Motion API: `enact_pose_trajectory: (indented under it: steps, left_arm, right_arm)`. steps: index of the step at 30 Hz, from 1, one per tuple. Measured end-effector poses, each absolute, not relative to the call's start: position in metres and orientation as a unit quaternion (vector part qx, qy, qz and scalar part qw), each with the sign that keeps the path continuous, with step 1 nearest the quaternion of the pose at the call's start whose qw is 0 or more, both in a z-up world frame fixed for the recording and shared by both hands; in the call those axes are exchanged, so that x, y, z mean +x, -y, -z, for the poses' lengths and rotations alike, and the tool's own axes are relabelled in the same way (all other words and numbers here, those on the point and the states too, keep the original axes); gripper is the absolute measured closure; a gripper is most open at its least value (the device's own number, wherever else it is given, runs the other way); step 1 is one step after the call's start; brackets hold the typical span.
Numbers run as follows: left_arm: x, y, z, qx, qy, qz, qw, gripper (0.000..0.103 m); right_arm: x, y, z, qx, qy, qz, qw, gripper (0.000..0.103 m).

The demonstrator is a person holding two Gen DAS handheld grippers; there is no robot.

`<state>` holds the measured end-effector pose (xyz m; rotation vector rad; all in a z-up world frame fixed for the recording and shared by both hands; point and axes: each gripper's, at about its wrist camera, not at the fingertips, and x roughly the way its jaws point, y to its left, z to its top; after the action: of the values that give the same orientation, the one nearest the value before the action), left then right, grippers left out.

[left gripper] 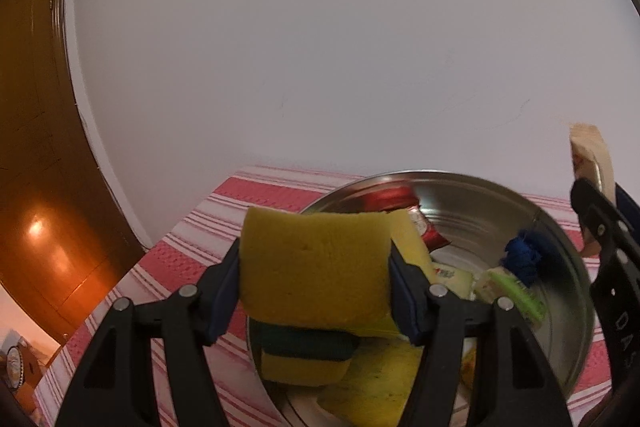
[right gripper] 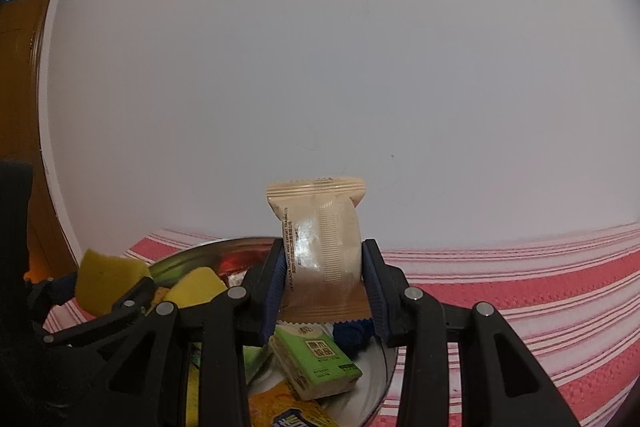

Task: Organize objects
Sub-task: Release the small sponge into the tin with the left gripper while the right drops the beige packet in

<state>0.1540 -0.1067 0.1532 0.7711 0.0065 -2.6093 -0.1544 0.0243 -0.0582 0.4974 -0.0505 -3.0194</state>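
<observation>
Gripping sponge and packet above bowl.

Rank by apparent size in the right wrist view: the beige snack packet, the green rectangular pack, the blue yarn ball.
1. Beige snack packet, though it is nearest the camera.
2. Green rectangular pack.
3. Blue yarn ball, partly hidden.

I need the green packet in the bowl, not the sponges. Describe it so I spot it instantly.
Find the metal bowl on the red-and-white striped cloth. Inside it, just below the beige snack packet clamped in the right gripper, lies the green packet, next to a blue tuft. It alone is a light green block with a printed square label.
</observation>
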Motion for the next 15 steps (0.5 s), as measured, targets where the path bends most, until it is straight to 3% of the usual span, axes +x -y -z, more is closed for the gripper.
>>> enact_pose_trajectory:
  steps: [15]
  left_arm:
    - [0.127, 0.118, -0.128, 0.31, 0.02, 0.926, 0.214, 0.038]
  right_arm:
    - [-0.176, -0.019, 0.081, 0.225, -0.015, 0.973, 0.048, 0.063]
